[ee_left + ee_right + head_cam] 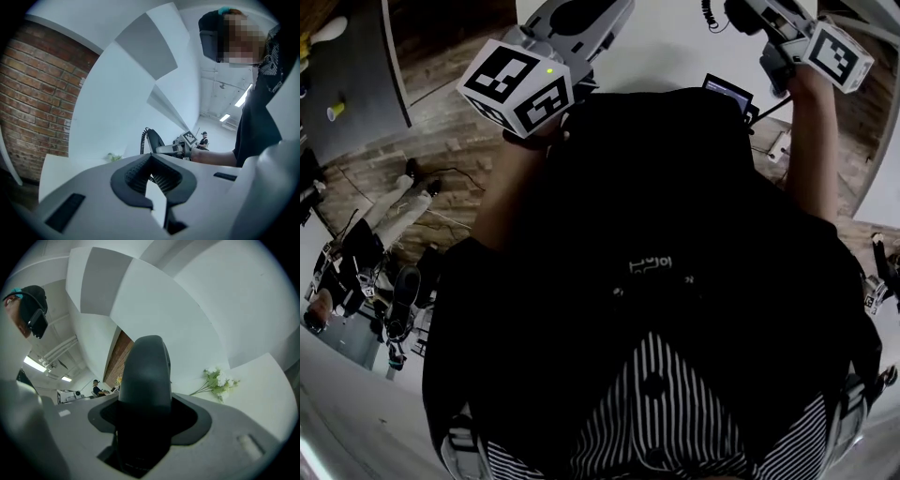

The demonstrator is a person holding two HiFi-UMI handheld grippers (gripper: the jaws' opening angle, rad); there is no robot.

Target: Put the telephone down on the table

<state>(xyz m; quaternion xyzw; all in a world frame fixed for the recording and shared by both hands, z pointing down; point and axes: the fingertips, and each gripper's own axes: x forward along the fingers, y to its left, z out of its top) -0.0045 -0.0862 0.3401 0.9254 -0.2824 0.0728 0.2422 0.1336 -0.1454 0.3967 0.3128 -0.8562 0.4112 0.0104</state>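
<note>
White counter in front of person in black shirt. Left tongs closed, tips meeting, nothing between. Right tongs clamped on dark telephone handset, upright above counter; coiled cord beside it. White flowers on counter beyond.

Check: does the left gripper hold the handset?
No, the left gripper has nothing between its jaws, while the handset sits clamped in the right gripper.
</note>
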